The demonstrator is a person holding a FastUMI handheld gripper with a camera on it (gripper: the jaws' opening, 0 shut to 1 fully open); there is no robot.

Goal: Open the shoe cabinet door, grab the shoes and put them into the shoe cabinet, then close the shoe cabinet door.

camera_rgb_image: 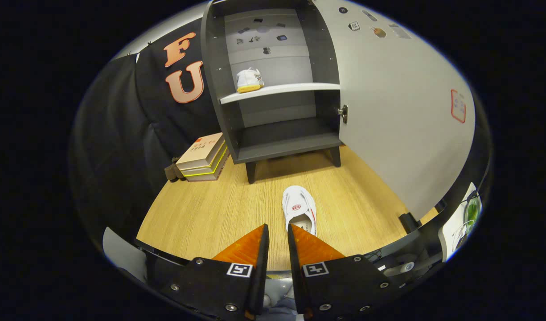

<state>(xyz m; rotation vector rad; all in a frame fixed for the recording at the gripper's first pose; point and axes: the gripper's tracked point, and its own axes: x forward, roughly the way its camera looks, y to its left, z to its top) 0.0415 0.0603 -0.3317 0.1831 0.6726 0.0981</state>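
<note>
My tongs (pixel 278 232) hang above the pale wood-grain floor (pixel 210 209), the two fingers drawn close with a narrow gap between them and nothing gripped; just ahead of the right fingertip lies a white canvas shoe with a red mark on its insole (pixel 299 209), its heel end touching or just under that tip, I cannot tell which; well beyond the fingers stands the dark grey shoe cabinet on short legs (pixel 277 147), its pale grey door (pixel 397 111) swung wide to the right; on the cabinet's white middle shelf (pixel 290 90) sits a second white shoe with a yellowish sole (pixel 249 80); left of the cabinet, a stack of flat boxes (pixel 203 158) rests on the floor.
</note>
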